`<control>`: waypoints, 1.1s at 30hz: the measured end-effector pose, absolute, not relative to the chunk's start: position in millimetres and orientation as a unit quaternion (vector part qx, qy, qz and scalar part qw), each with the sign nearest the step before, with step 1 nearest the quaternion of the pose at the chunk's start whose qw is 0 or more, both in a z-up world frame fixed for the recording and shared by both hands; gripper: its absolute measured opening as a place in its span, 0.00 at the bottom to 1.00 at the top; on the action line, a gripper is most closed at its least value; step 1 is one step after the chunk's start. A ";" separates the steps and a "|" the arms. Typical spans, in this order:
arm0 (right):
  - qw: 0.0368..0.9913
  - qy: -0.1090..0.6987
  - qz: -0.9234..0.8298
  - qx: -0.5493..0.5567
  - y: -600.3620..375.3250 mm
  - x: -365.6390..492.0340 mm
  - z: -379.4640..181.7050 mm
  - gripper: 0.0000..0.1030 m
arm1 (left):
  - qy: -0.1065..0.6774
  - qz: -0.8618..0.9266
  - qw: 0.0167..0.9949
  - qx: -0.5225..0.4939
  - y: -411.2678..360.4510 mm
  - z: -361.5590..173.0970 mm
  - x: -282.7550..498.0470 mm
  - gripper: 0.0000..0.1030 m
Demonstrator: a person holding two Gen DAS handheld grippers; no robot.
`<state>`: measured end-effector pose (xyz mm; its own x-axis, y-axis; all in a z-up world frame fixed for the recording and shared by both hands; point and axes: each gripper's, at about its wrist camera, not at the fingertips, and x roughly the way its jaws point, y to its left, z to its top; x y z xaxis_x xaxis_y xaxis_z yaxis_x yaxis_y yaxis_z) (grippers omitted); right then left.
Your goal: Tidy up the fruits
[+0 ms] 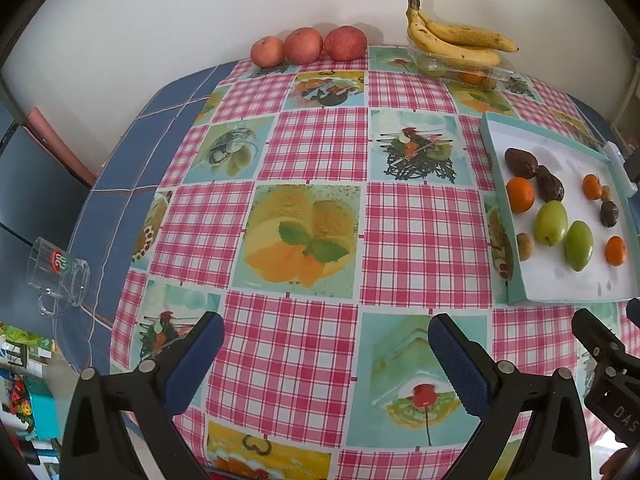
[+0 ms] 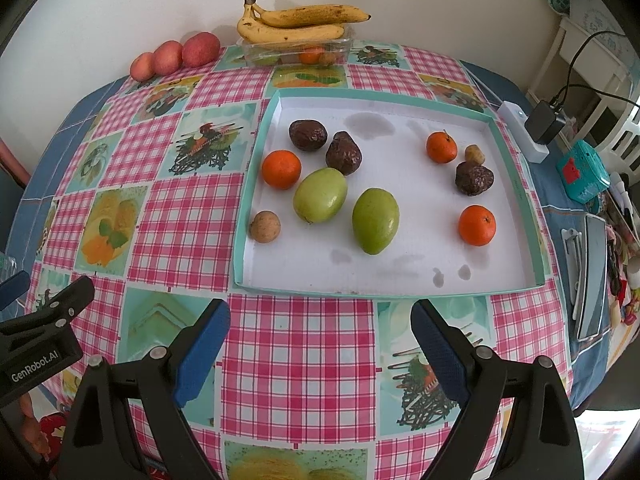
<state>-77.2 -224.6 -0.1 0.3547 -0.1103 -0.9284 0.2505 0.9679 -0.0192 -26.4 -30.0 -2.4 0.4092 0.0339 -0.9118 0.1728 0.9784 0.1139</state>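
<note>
- My left gripper [image 1: 326,346]: blue ribbed pads on black arms, spread wide, holding nothing, poised over bare tablecloth [image 1: 316,148].
- My right gripper [image 2: 320,334]: same build, spread just as wide, empty, its tips just short of the tray's near rim.
- Seen only by the left wrist camera: a clear glass mug [image 1: 60,280] with a red-and-green badge, on its side at the table's left edge.
- Seen only by the right wrist camera: a white power strip [image 2: 524,130] with a black adapter plugged in, a teal box [image 2: 582,172], and a phone [image 2: 592,276] along the right edge.
- Tray [image 2: 256,168]: shallow, square, teal rim, white floor with faint damp marks; ahead of my right gripper, far right of my left.
- In the tray: three glossy tangerines [image 2: 281,169], two smooth green oval fruits [image 2: 375,220], three wrinkled dark brown fruits [image 2: 343,153], two small rough tan round fruits [image 2: 265,226], all lying apart or barely touching.
- Apples [image 2: 176,56]: three, reddish and matte, in a row against the far wall.
- Bananas [image 2: 296,24]: two, yellow and speckled, resting on a clear plastic container [image 2: 296,50] with more fruit inside.
- Tablecloth: glossy, pink gingham squares alternating with printed food pictures.
</note>
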 end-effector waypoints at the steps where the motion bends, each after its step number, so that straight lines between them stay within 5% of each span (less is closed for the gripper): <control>1: 0.821 0.557 -0.110 0.063 -224.4 -77.2 -0.1 0.89 | 0.542 -0.042 0.834 0.094 -29.9 -2.5 -26.3 1.00; 33: 0.820 0.558 -0.112 0.064 -223.5 -77.5 -0.5 0.89 | 0.539 -0.029 0.837 0.091 -29.1 3.4 -30.2 1.00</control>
<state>-77.5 -223.5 -0.5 0.3525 -0.1121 -0.9291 0.2559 0.9665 -0.0195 -30.2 -29.1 3.4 0.4170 0.0497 -0.9076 0.1467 0.9817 0.1211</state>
